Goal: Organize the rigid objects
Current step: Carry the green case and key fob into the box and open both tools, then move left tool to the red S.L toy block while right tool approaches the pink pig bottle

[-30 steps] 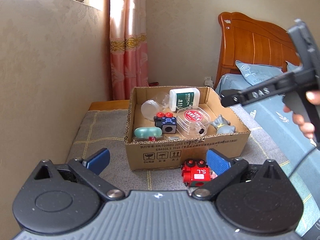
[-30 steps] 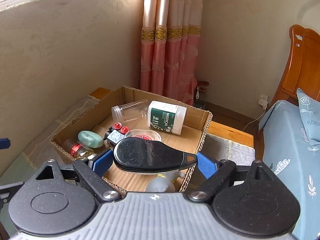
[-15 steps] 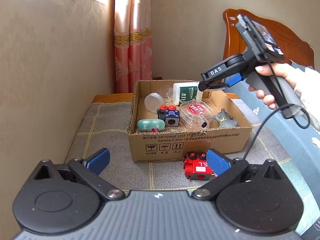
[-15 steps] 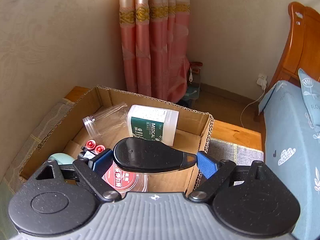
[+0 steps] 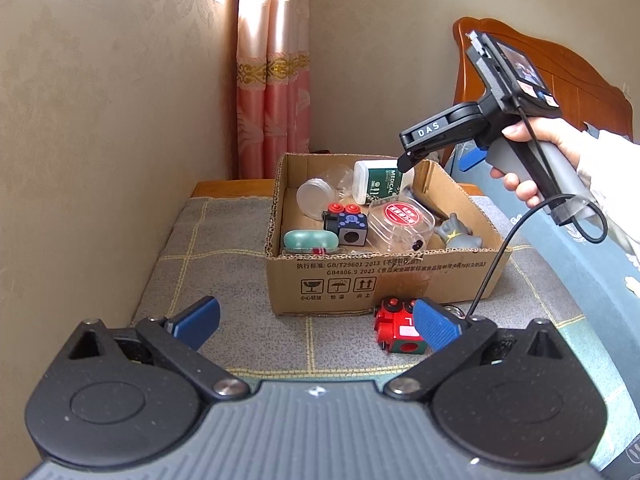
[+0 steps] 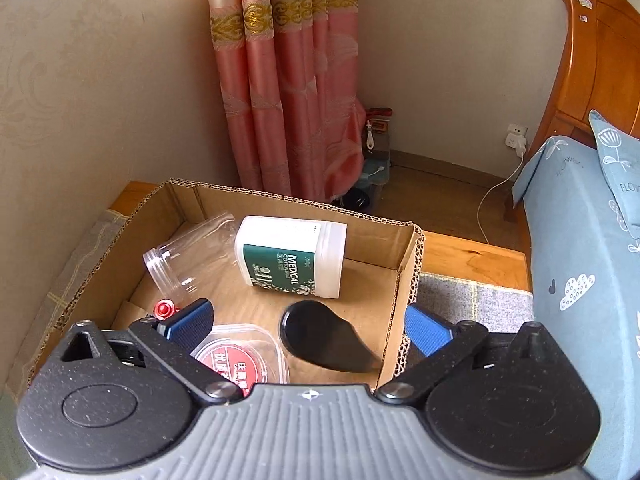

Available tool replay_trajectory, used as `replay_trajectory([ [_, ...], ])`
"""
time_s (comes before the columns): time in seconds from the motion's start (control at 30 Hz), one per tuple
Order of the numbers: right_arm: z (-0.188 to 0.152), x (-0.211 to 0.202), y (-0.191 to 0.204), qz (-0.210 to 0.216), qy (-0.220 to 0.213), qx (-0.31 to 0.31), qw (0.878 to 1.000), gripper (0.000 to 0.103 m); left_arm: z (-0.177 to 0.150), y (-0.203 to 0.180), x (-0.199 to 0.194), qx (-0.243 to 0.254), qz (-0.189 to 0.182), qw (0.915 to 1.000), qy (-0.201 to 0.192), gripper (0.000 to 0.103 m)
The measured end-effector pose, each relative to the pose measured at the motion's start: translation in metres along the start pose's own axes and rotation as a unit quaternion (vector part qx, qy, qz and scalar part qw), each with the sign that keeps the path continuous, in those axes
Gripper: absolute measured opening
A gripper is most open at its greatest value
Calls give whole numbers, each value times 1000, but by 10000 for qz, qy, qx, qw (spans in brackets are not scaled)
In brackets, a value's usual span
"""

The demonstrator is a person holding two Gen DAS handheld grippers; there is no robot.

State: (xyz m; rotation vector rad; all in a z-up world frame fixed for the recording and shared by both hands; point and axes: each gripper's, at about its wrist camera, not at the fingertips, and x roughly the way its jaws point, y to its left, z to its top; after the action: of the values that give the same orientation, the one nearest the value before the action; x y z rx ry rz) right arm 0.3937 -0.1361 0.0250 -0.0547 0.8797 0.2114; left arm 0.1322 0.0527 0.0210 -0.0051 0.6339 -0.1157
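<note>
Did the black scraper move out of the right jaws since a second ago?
Yes. The black scraper dropped from the open right gripper onto the cardboard box floor, below the medical bottle.

Left wrist view faces the cardboard box (image 5: pixel 384 276) from low in front; right wrist view looks down into it.

A pink curtain (image 6: pixel 296 92) hangs on the beige wall (image 6: pixel 100 80) ahead, with a wooden bed (image 6: pixel 596 52) to the right.
</note>
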Motion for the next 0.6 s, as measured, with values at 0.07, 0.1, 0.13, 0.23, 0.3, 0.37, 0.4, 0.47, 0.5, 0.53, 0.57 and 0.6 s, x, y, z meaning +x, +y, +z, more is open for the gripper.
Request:
replay_trajectory([
  [0.07, 0, -4, 1, -27, -32, -41, 10000, 103, 0, 1, 1, -21, 3, 10000, 2, 102],
  [0.1, -1, -5, 2, -24, -44, -56, 10000, 103, 0, 2, 2, -34, 8, 10000, 9, 102],
  [0.13, -2, -7, 2, -20, -58, -65, 10000, 103, 0, 2, 2, -44, 12, 10000, 15, 102],
  [0.23, -5, -13, 3, 8, -85, -97, 9999, 103, -1, 2, 2, -45, 18, 10000, 30, 102],
  [0.3, -9, -19, 4, 3, -139, -89, 9999, 103, -1, 3, 1, -35, 18, 10000, 21, 102],
  [0.37, -16, -27, 5, 32, -190, -113, 9998, 103, -2, 3, -1, -32, 20, 10000, 12, 102],
  [0.4, -20, -32, 5, 23, -226, -121, 9997, 103, -2, 4, -1, -36, 35, 10000, 8, 102],
  [0.47, -31, -42, 7, -22, -287, -136, 9995, 103, -2, 5, -1, -63, 88, 9999, 6, 102],
  [0.5, -36, -47, 7, -49, -328, -130, 9994, 103, -2, 6, -1, -85, 125, 9999, 13, 102],
  [0.53, -44, -54, 8, -73, -375, -136, 9992, 103, -3, 7, -1, -94, 152, 9998, 12, 102],
  [0.57, -51, -61, 9, -86, -423, -157, 9989, 103, -4, 8, -1, -93, 167, 9998, 14, 102],
  [0.6, -60, -68, 10, -99, -469, -179, 9987, 103, -5, 9, -1, -99, 182, 9998, 23, 102],
])
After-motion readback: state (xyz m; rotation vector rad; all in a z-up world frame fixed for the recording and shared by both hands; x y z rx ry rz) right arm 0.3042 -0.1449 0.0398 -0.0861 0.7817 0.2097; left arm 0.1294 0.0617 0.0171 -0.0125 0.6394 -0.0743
